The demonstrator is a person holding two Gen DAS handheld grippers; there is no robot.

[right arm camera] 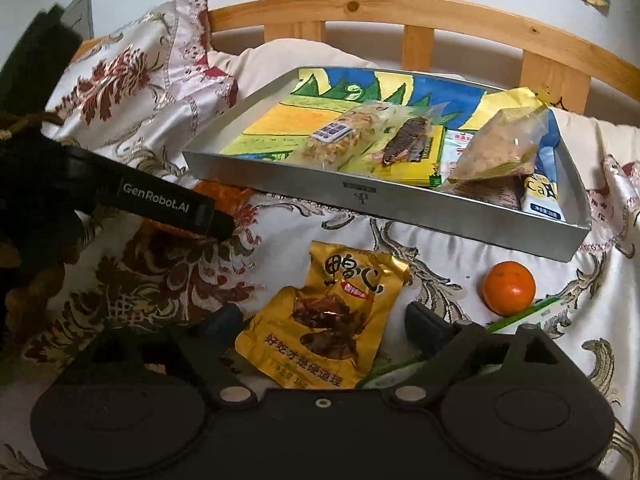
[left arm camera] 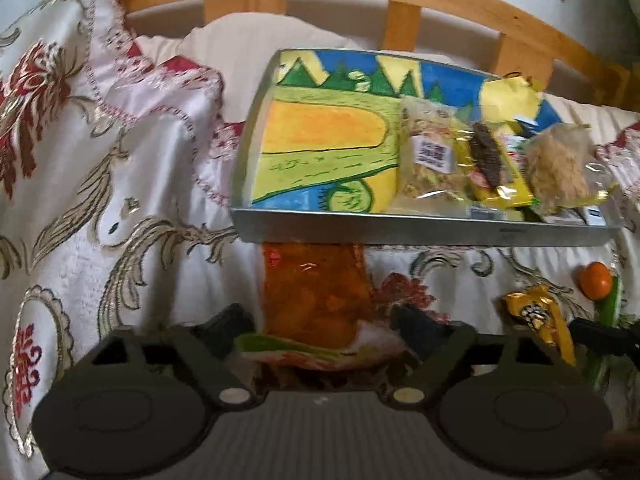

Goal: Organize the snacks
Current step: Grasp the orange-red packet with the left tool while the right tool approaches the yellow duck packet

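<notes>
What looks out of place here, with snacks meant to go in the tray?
Three snacks lie outside the tray, on the cloth: an orange bag, a gold pouch and a tangerine. Nothing looks spilled or damaged.

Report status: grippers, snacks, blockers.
Left hand-held gripper open around orange bag. Right hand-held gripper open around gold pouch. Tangerine outside tray. No blockers.

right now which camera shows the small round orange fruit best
The right wrist view: the small round orange fruit lies whole and sharp on the cloth before the grey metal tray. The left wrist view shows it small and blurred near the right edge.
</notes>
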